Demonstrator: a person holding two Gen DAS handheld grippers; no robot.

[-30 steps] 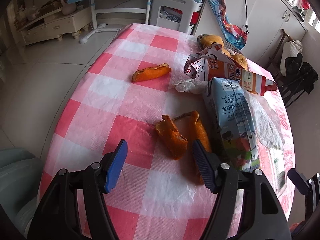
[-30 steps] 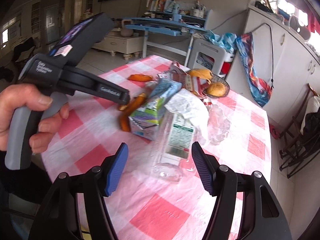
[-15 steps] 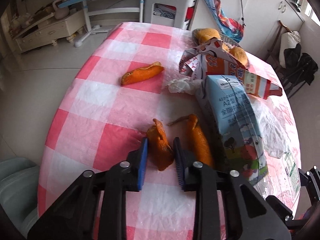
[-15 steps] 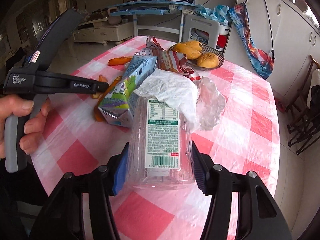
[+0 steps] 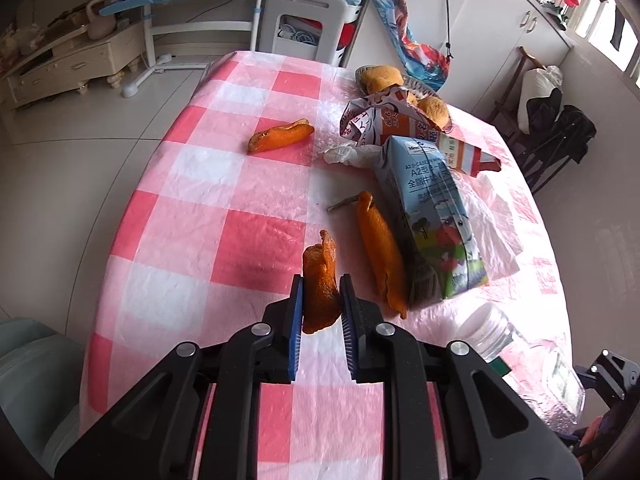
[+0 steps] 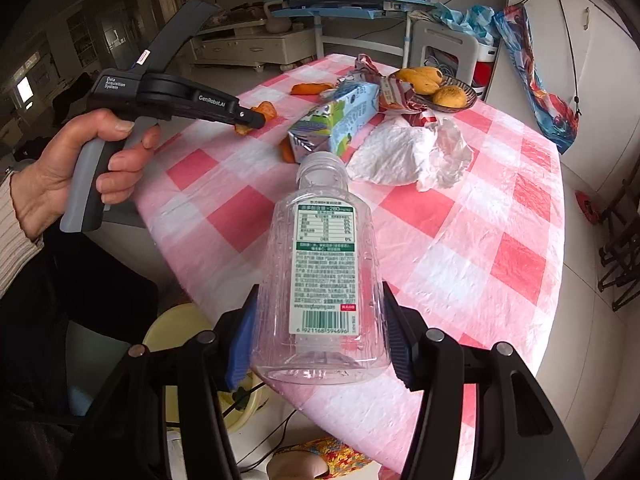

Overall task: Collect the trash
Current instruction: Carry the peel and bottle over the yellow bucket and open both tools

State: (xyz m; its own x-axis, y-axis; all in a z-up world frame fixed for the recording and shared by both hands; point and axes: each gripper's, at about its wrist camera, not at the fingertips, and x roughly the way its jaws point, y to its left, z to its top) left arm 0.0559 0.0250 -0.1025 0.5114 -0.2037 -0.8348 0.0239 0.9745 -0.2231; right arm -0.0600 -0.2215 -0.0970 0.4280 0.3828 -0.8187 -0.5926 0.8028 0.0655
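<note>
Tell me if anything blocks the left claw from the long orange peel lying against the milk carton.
Nothing lies on the cloth between them, but the left claw is closing on a smaller peel piece, so it is full. The long peel lies just right of it.

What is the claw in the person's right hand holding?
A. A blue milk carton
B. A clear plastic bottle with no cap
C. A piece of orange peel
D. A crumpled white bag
B. In the right wrist view the right claw has its pads pressed on both sides of the clear plastic bottle, whose open neck points away towards the table; the peel piece is in the left claw.
</note>
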